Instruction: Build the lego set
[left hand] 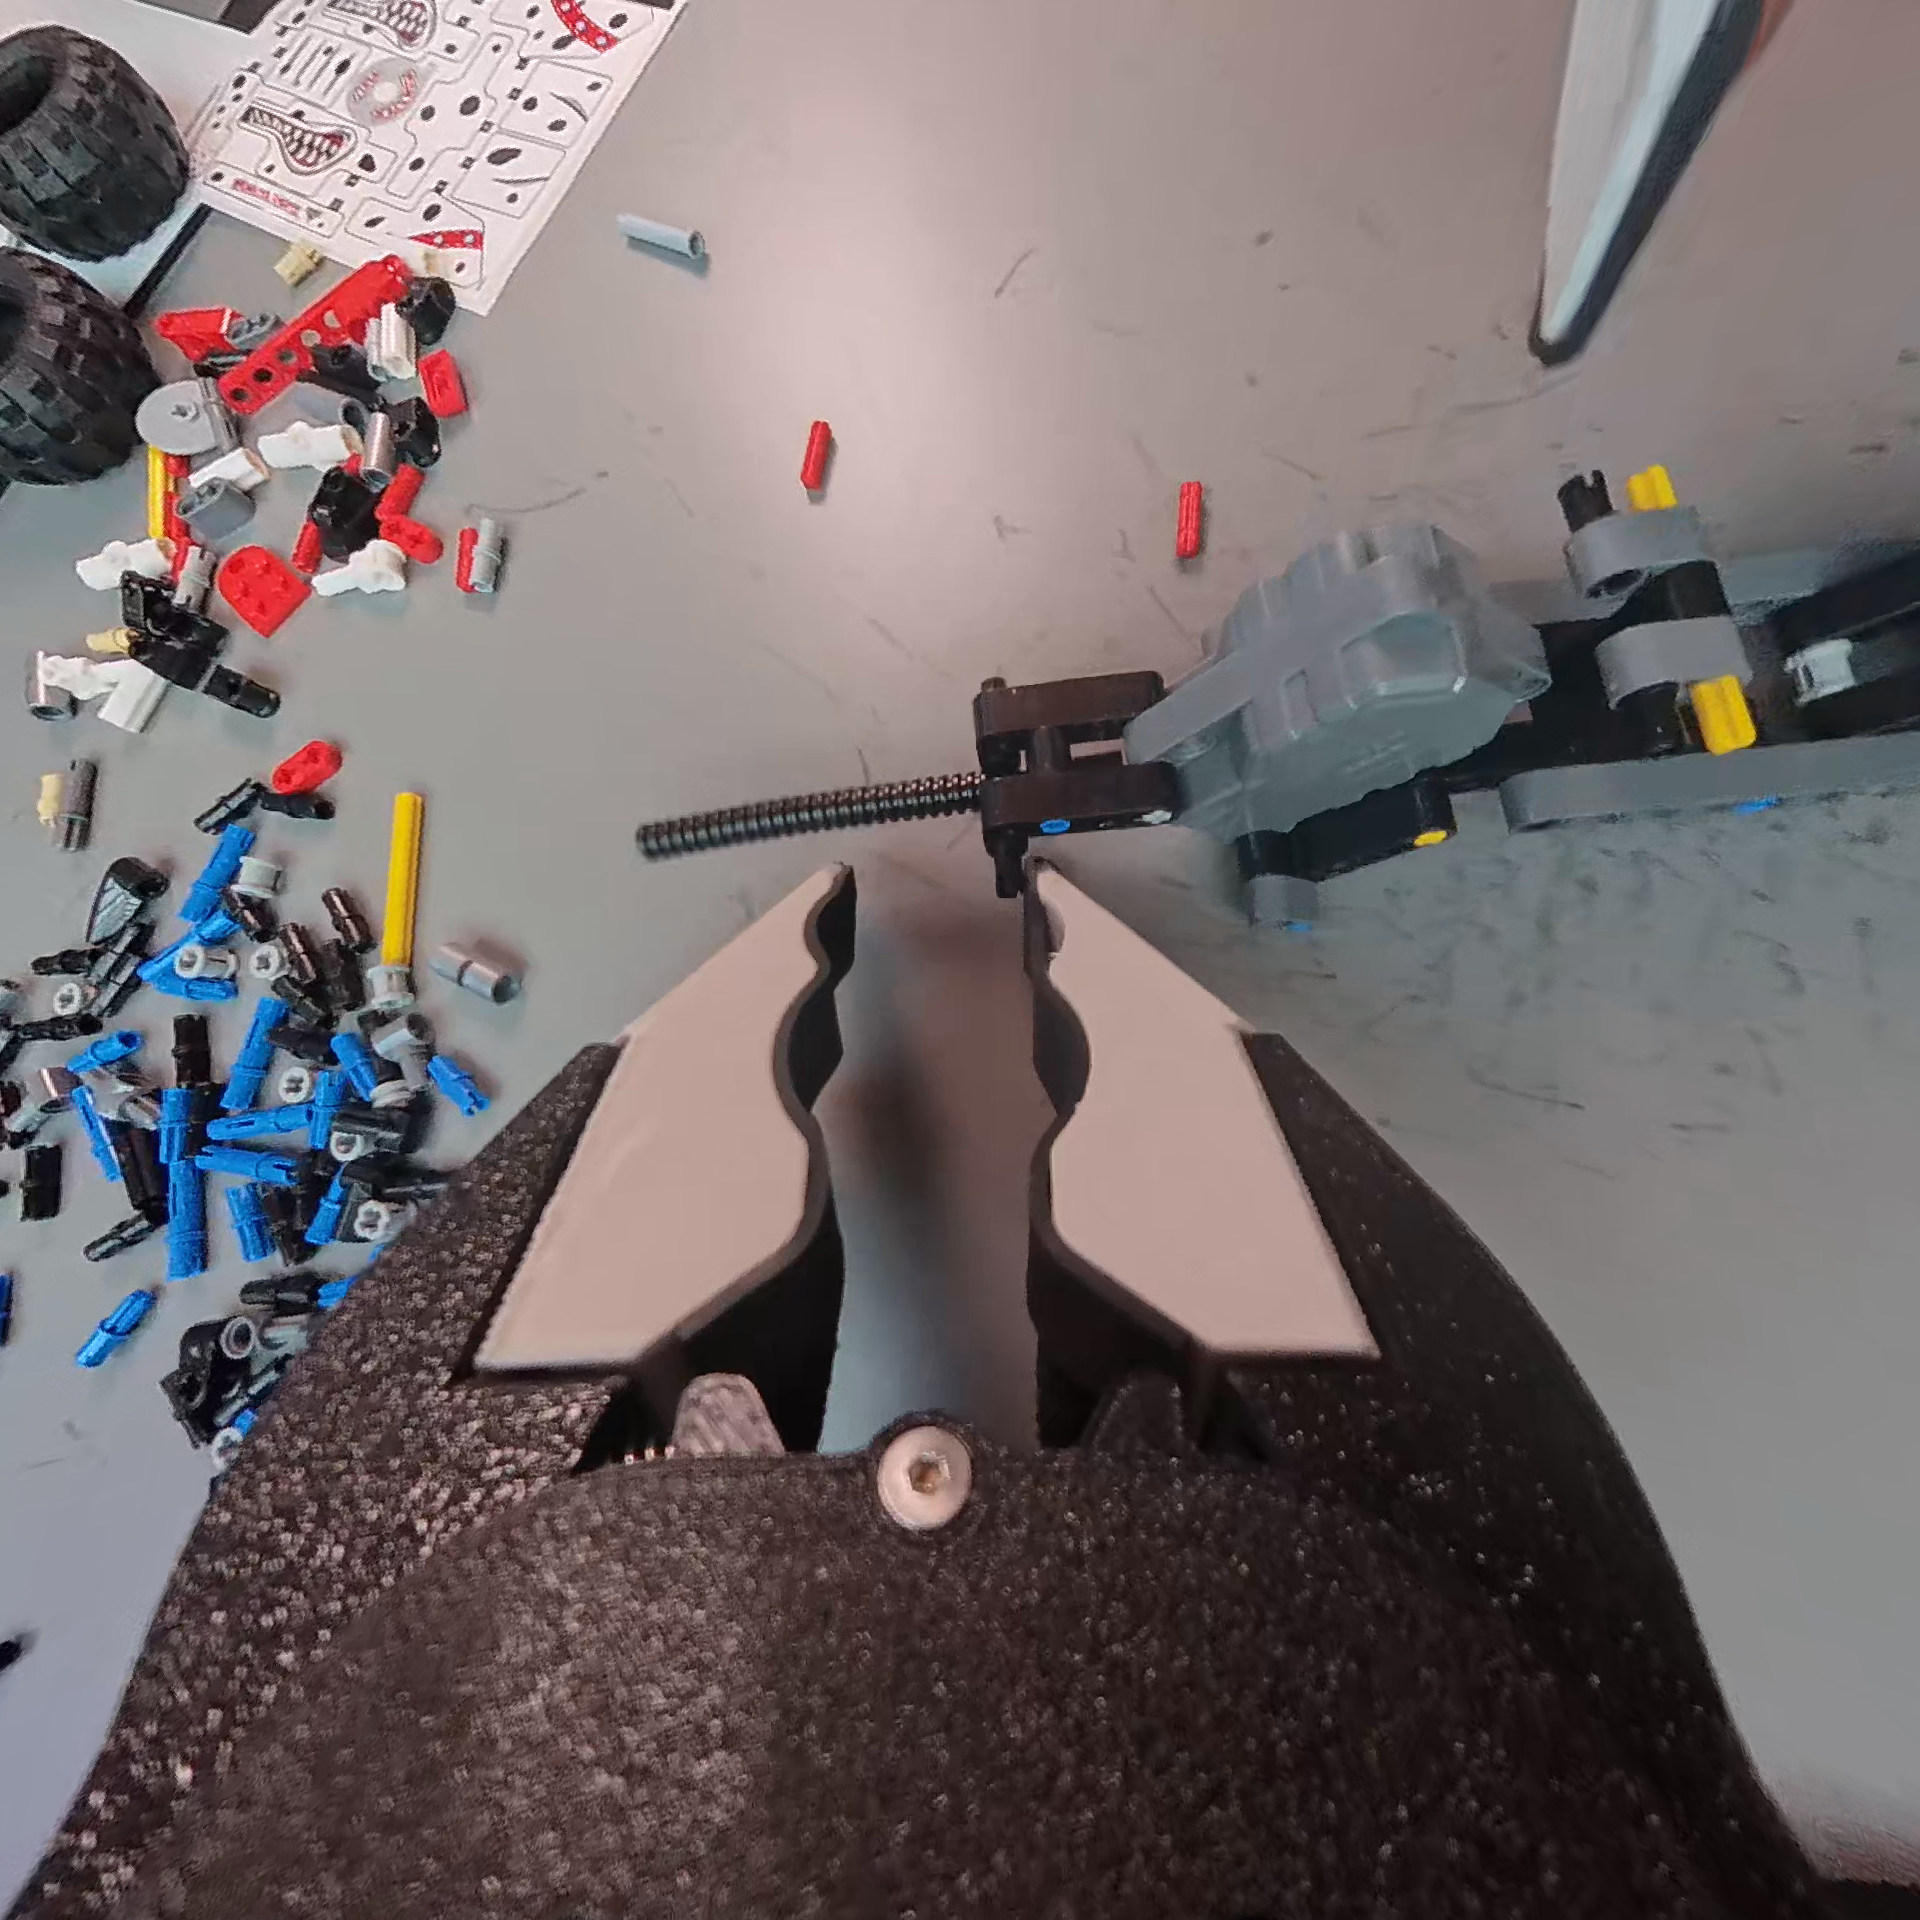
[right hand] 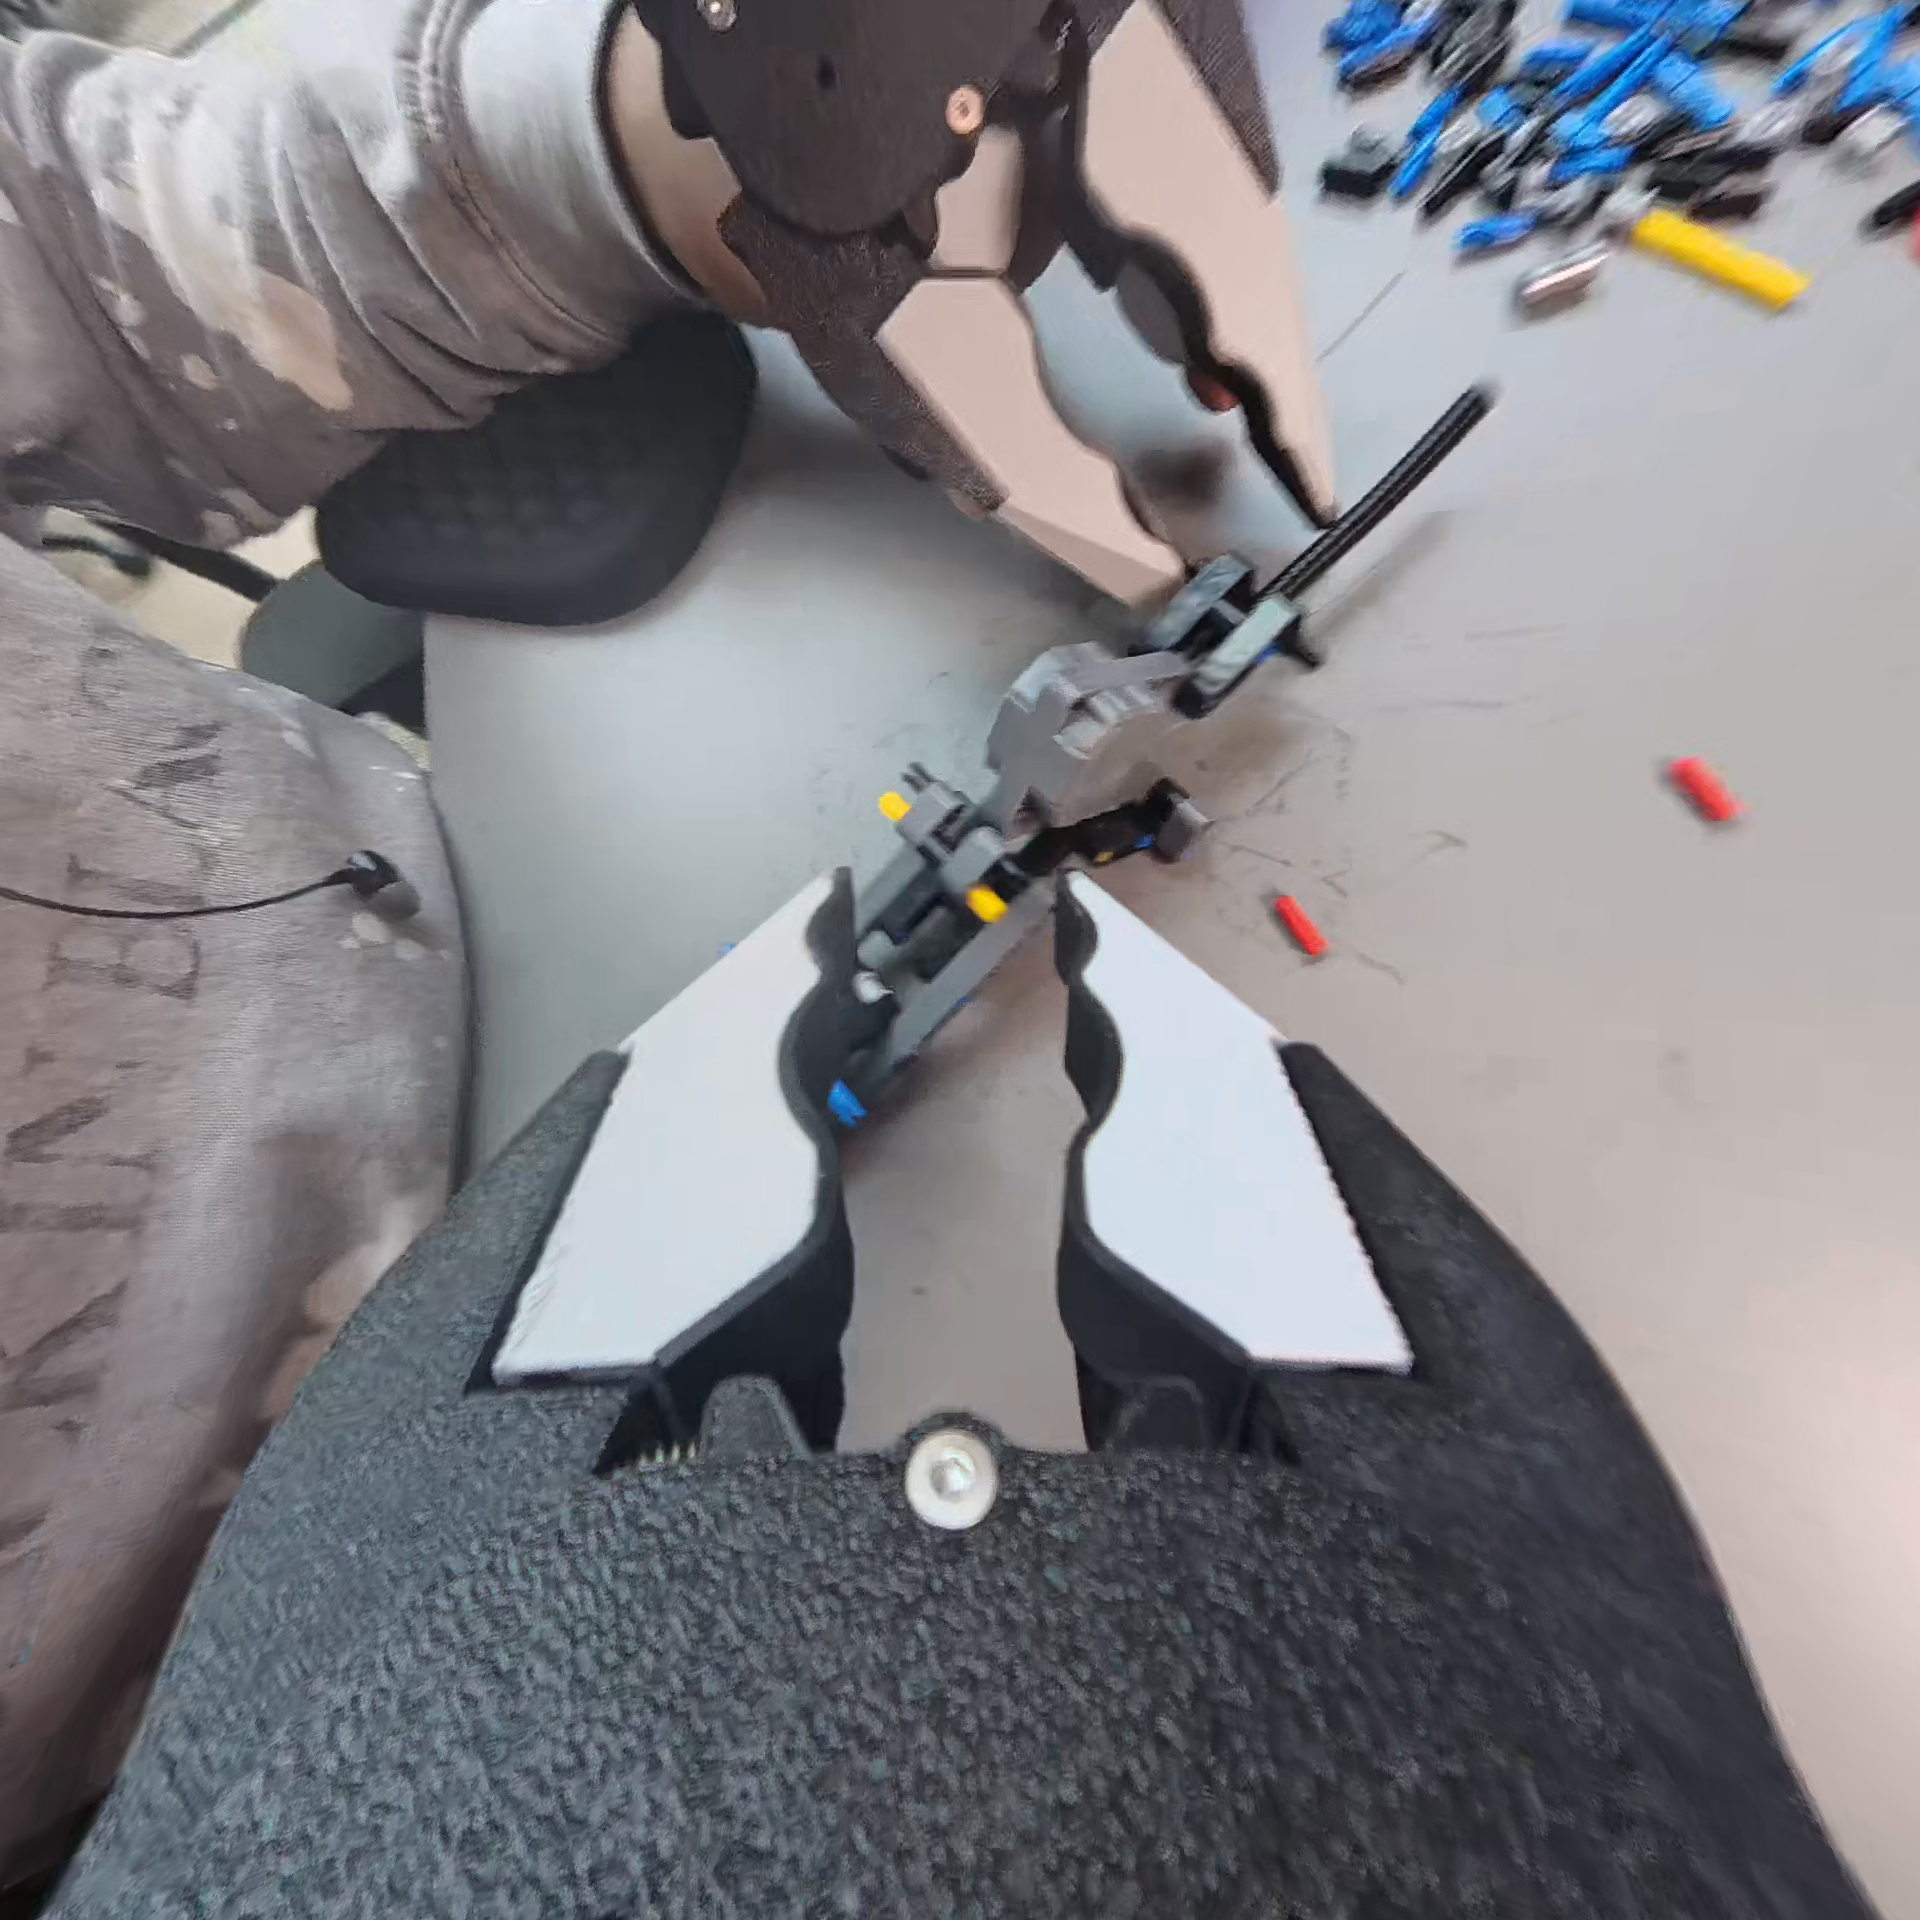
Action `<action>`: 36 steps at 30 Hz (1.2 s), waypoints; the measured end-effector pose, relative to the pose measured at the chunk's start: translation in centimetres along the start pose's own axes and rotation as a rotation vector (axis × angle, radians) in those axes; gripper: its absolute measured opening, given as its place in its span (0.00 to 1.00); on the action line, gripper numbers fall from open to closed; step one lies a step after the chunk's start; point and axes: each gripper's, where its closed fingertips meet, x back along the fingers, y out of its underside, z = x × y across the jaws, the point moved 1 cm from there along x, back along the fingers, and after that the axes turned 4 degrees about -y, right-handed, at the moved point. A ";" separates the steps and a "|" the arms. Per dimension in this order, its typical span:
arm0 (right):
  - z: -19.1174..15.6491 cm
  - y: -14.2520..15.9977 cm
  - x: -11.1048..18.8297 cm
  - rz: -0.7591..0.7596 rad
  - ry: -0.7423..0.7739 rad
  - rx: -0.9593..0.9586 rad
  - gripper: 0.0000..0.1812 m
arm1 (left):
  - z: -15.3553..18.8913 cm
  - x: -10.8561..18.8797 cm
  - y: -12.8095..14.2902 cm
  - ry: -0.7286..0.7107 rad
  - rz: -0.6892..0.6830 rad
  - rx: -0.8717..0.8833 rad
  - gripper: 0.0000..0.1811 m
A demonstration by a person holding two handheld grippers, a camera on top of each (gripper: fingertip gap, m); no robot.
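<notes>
Assembly on bench, both grippers released

Left wrist view: left gripper (left hand: pixel 940 883) parted, empty, just beside assembly (left hand: pixel 1330 707), near its black fork.

Right wrist view: right gripper (right hand: pixel 951 899) parted around assembly's grey tail, unclamped. Probably light, rigid, joints fragile; best taken by the beams.

The assembly (left hand: pixel 1340 717) was positioned on the table (left hand: pixel 935 364), to the right in the left wrist view, its threaded rod (left hand: pixel 810 816) extending left. Loose parts (left hand: pixel 260 1091) were piled at the left, tyres (left hand: pixel 73 135) and a sticker sheet (left hand: pixel 436 114) at the far left.
</notes>
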 end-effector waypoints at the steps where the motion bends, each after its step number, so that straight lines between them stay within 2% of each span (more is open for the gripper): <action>1: 1.6 -0.2 0.9 0.009 0.073 0.073 0.16 | -0.2 -0.2 -0.1 -0.002 -0.001 0.001 0.19; 3: 4.7 0.4 1.8 -0.036 0.180 0.216 0.13 | -0.9 -0.6 -0.3 -0.017 -0.005 0.003 0.19; 5: 7.3 1.9 1.5 -0.127 0.236 0.319 0.14 | -1.8 -1.1 -0.6 -0.034 -0.007 0.008 0.19; 8: 8.4 3.1 -0.4 -0.158 0.181 0.326 0.15 | -3.1 -1.8 -0.9 -0.053 -0.010 0.023 0.19; 11: 8.4 2.5 -1.4 -0.096 0.125 0.308 0.15 | -4.0 -1.8 -1.1 -0.065 -0.006 0.042 0.19; 15: 7.8 2.8 -2.0 -0.138 0.097 0.347 0.02 | -4.4 0.3 -2.3 -0.083 0.073 0.079 0.19; 17: 7.7 2.7 -2.0 -0.148 0.106 0.349 0.02 | -4.3 1.4 -3.3 -0.105 0.131 0.089 0.16; 19: 7.7 2.8 -2.0 -0.149 0.113 0.355 0.02 | -3.8 2.0 -3.9 -0.106 0.150 0.084 0.18; 26: 5.5 1.8 0.3 -0.057 0.168 0.374 0.02 | -3.5 1.4 -2.3 -0.080 0.107 0.145 0.19; 27: 5.2 1.8 0.7 -0.048 0.179 0.374 0.02 | -4.2 1.4 -1.8 -0.116 0.075 0.186 0.23; 28: 4.8 1.7 1.0 -0.039 0.185 0.372 0.02 | -5.7 1.7 -1.3 -0.218 0.022 0.220 0.27; 29: 4.4 1.7 1.3 -0.030 0.185 0.371 0.02 | -7.3 2.4 -1.0 -0.349 -0.022 0.180 0.27; 30: 4.0 1.7 1.6 -0.022 0.187 0.372 0.02 | -8.0 3.2 -1.3 -0.451 -0.044 0.066 0.23; 31: 3.7 1.6 1.8 -0.017 0.193 0.374 0.02 | -7.8 3.6 -1.9 -0.493 -0.049 -0.053 0.12; 32: 3.6 1.6 2.0 -0.016 0.201 0.377 0.02 | -7.1 3.5 -2.6 -0.476 -0.031 -0.092 0.03; 33: 3.4 1.6 2.1 -0.016 0.205 0.377 0.02 | -6.1 3.2 -3.2 -0.410 0.005 -0.037 0.05; 34: 3.3 1.6 2.2 -0.015 0.208 0.377 0.02 | -4.9 2.7 -3.5 -0.296 0.037 0.057 0.09; 36: 3.0 1.3 2.3 -0.003 0.215 0.382 0.02 | -3.2 1.8 -3.5 -0.086 0.053 0.225 0.27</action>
